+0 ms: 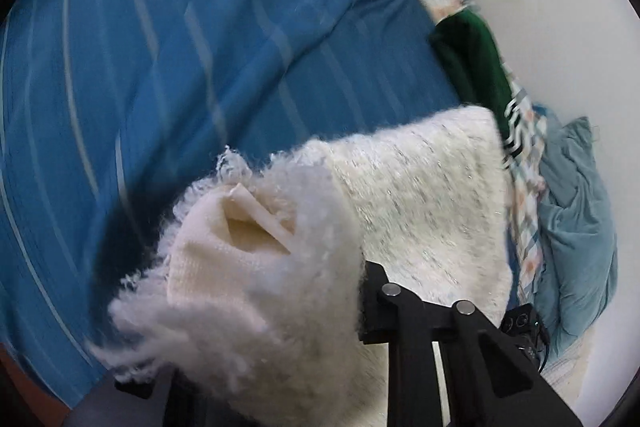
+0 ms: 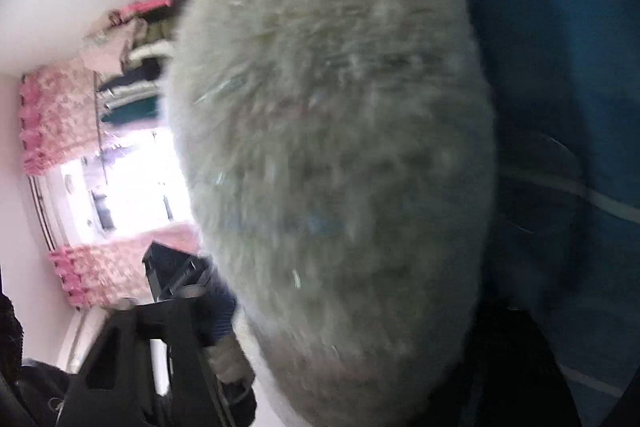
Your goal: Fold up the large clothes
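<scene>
Left tongs [image 1: 280, 315] closed on a bunched edge of the fluffy cream sweater [image 1: 420, 195]; the rest trails away to their right, over the blue striped bedsheet [image 1: 160, 67].

Right tongs [image 2: 304, 307]: smothered in the same fleece, grip state unreadable.

Beyond, a green garment [image 1: 472, 67] by the wall.

Your left hand-held gripper [image 1: 264, 311] sits at the near edge of the bed [image 1: 160, 67], with the fluffy garment [image 1: 420, 203] bunched over it and spreading to the right across the bedsheet [image 1: 100, 131]. Behind the garment, along the wall [image 1: 560, 7], a folded cloth [image 1: 476, 63] lies on the bed's far side, and a pillow [image 1: 580, 227] rests to its right. In your right wrist view the garment hangs directly ahead, a window [image 2: 132, 183] to its left.
</scene>
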A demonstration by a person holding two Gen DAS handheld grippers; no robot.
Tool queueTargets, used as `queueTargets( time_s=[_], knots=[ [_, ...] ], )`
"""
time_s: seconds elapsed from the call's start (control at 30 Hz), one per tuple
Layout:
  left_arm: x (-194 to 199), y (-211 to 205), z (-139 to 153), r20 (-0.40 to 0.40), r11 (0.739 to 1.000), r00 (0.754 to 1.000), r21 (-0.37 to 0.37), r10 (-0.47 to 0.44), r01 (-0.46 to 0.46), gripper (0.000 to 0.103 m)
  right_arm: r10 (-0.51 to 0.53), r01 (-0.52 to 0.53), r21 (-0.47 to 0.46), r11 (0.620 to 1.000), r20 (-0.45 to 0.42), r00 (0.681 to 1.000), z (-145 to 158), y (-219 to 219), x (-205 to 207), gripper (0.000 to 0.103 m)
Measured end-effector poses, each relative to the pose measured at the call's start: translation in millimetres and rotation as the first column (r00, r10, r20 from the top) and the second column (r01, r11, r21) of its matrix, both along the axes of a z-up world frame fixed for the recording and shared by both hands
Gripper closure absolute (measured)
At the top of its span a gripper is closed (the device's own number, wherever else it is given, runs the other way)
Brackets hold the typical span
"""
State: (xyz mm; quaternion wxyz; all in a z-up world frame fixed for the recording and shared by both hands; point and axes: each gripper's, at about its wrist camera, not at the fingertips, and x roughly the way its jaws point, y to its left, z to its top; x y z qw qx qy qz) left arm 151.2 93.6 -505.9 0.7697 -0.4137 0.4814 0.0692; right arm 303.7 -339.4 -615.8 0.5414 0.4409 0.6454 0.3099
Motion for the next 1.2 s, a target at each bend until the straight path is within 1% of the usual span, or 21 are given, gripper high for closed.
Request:
queueTargets(
  time_s=[0.07,0.17,0.23,0.27,0.33,0.5,0.6,0.63,0.7,0.73,0.77,0.8,0.83,0.87,0.9,0.93,0.97,1.03,1.07,1.13,1.2],
  knots=[
    [10.9,11.8,17.1,0.030,1.000,1.000,-0.027,-0.005,0.005,0.087,-0.050,0.050,0.026,0.998,0.018,0.999,17.1,15.4,9.0,0.049],
    [38.4,24.4,50.2,0.093,0.998,0.995,-0.031,-0.047,0.050,0.087,-0.102,0.099,0.057,0.993,0.049,0.994,45.7,30.1,27.9,0.050],
    [59.0,32.6,71.2,0.134,0.997,0.989,-0.035,-0.069,0.074,0.087,-0.129,0.123,0.068,0.990,0.082,0.988,68.8,37.1,49.7,0.051],
    [74.4,36.2,82.7,0.160,0.996,0.984,-0.041,-0.078,0.085,0.087,-0.139,0.131,0.077,0.988,0.109,0.984,84.2,40.6,67.1,0.051],
    [102.4,40.0,101.8,0.202,0.994,0.975,-0.035,-0.095,0.104,0.087,-0.151,0.141,0.081,0.987,0.147,0.977,104.8,45.8,93.1,0.051],
    [188.1,41.8,149.9,0.283,0.992,0.953,-0.019,-0.111,0.121,0.087,-0.165,0.144,0.104,0.984,0.224,0.961,157.0,51.2,191.1,0.051],
    [250.6,39.1,178.5,0.343,0.993,0.932,0.001,-0.114,0.121,0.087,-0.165,0.138,0.115,0.984,0.281,0.945,184.9,52.1,265.4,0.051],
    [268.1,39.1,183.9,0.359,0.993,0.926,0.008,-0.116,0.121,0.087,-0.167,0.135,0.125,0.983,0.296,0.940,192.9,39.9,294.9,0.051],
    [316.8,32.8,191.1,0.386,0.993,0.915,0.026,-0.119,0.118,0.087,-0.175,0.141,0.127,0.982,0.315,0.933,197.9,28.9,349.9,0.051],
    [336.4,29.7,191.5,0.393,0.993,0.912,0.034,-0.121,0.117,0.087,-0.175,0.140,0.129,0.982,0.323,0.930,196.7,20.3,378.9,0.051],
    [359.0,27.7,188.9,0.398,0.993,0.909,0.040,-0.119,0.112,0.087,-0.175,0.140,0.127,0.982,0.327,0.929,196.5,-4.1,405.8,0.051],
    [386.5,21.6,181.0,0.402,0.992,0.907,0.045,-0.124,0.116,0.087,-0.177,0.143,0.125,0.982,0.325,0.929,190.0,-16.5,434.1,0.051],
    [400.0,19.6,174.2,0.397,0.992,0.909,0.054,-0.129,0.117,0.087,-0.173,0.141,0.124,0.982,0.312,0.934,175.4,-23.3,463.1,0.051],
    [422.9,14.2,158.4,0.384,0.991,0.914,0.053,-0.131,0.120,0.087,-0.173,0.143,0.122,0.982,0.293,0.940,162.6,-34.8,491.2,0.050],
    [432.6,11.8,147.7,0.374,0.991,0.918,0.047,-0.133,0.125,0.087,-0.172,0.149,0.103,0.983,0.262,0.950,139.5,-42.4,515.0,0.050],
    [446.5,7.3,129.0,0.348,0.990,0.927,0.047,-0.141,0.133,0.087,-0.171,0.154,0.091,0.984,0.239,0.956,124.9,-54.1,545.1,0.051],
    [458.4,2.0,109.3,0.319,0.989,0.936,0.047,-0.150,0.143,0.087,-0.170,0.159,0.072,0.985,0.183,0.968,95.0,-64.0,562.3,0.051],
    [469.5,-7.6,75.8,0.270,0.988,0.950,0.026,-0.155,0.154,0.087,-0.174,0.172,0.021,0.985,0.119,0.978,58.0,-71.8,571.9,0.051],
    [471.3,-12.1,61.2,0.256,0.987,0.953,0.015,-0.159,0.161,0.087,-0.172,0.173,-0.004,0.985,0.086,0.981,36.3,-80.1,576.8,0.050],
    [467.8,-18.7,46.1,0.253,0.984,0.951,0.039,-0.176,0.172,0.086,-0.160,0.160,0.008,0.987,0.088,0.983,18.9,-85.4,584.2,0.050],
    [457.1,-22.5,40.7,0.247,0.984,0.952,0.046,-0.181,0.175,0.085,-0.150,0.150,0.011,0.989,0.093,0.984,14.6,-88.6,592.4,0.049]
  ],
)
